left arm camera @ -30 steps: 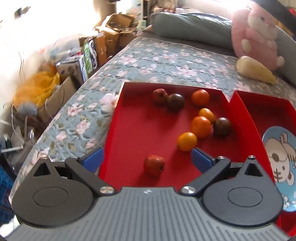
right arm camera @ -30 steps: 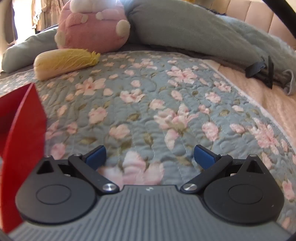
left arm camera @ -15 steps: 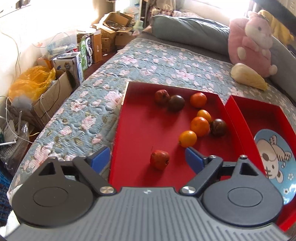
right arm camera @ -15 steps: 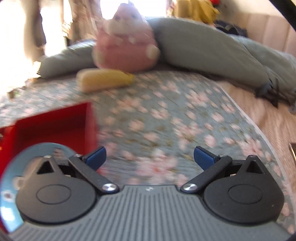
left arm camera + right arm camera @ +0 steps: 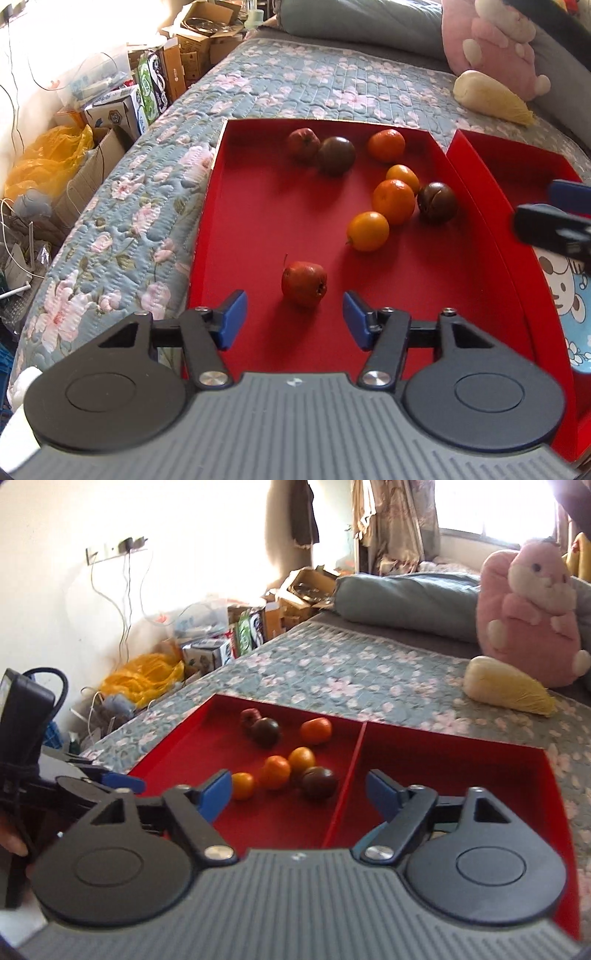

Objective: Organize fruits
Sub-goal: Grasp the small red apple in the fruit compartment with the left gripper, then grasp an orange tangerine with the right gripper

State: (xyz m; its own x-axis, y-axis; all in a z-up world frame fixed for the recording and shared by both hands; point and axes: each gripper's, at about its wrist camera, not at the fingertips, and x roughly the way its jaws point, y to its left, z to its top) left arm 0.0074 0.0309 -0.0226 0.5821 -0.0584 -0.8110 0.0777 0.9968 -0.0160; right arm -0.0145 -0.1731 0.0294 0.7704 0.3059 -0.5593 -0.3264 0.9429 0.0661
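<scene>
left gripper (image 5: 294, 315) wide, empty | right gripper (image 5: 299, 790) wide, empty | red fruit (image 5: 304, 283) stem up-left

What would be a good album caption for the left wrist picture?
Open left gripper poised before a red fruit in a red tray on a floral quilt.

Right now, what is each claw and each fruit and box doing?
Left gripper: open, empty, near the small red apple.
Right gripper: open, empty.
Small red apple: loose in the left red box.
Left red box: holds eight fruits.
Right red box: holds a blue cartoon plate.
</scene>
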